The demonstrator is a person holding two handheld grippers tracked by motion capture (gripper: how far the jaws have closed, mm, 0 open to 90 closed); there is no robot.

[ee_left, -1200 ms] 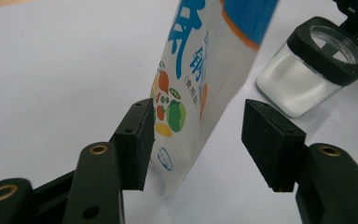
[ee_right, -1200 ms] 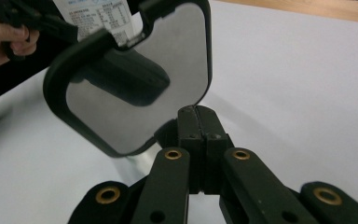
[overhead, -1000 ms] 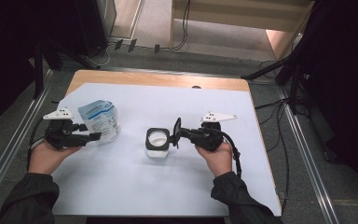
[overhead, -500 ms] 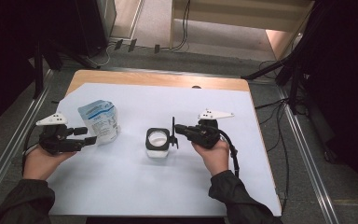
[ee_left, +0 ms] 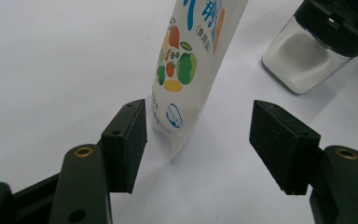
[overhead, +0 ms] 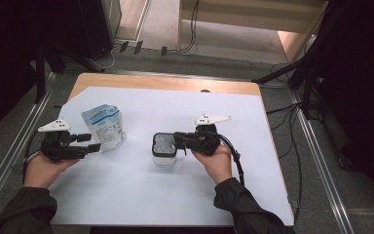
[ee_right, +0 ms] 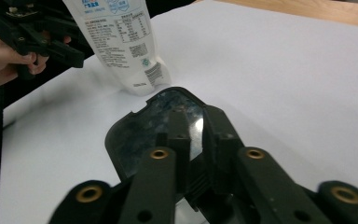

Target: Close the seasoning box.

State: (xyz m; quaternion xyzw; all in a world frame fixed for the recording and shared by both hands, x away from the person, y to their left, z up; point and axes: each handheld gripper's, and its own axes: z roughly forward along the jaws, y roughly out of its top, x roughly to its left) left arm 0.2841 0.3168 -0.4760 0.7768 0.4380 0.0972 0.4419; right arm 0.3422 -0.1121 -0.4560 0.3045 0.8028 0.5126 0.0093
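Right now the right gripper (overhead: 177,141) has its jaws pinched narrow on the dark flip lid (overhead: 163,145) of a small clear jar (overhead: 164,157) that stands near the middle of the white surface (overhead: 126,195). The left gripper (overhead: 91,142) sits just beside a standing pouch (overhead: 103,126) to the jar's left, its jaws wide and not touching the pouch.

The likeliest trouble, as I judge it, is the jar itself: it is small and nothing braces its body, so a pull on the lid that runs sideways rather than up could tip or drag it and spill the white powder (ee_left: 298,56) inside. The grip also looks to be on a thin edge of the lid, so it might slip off. The pouch stands on a narrow base, and a careless close of the left jaws could knock it over.

From the left gripper view, the jar's clear wall and the powder behind it are plain, as is the printed front of the pouch (ee_left: 186,70). Looking along the right gripper (ee_right: 193,140), the glossy lid (ee_right: 168,116) is seen close up between the jaws, with the pouch's back label (ee_right: 121,42) and the left gripper (ee_right: 77,56) beyond. From the high view the spacing of all three is clear.
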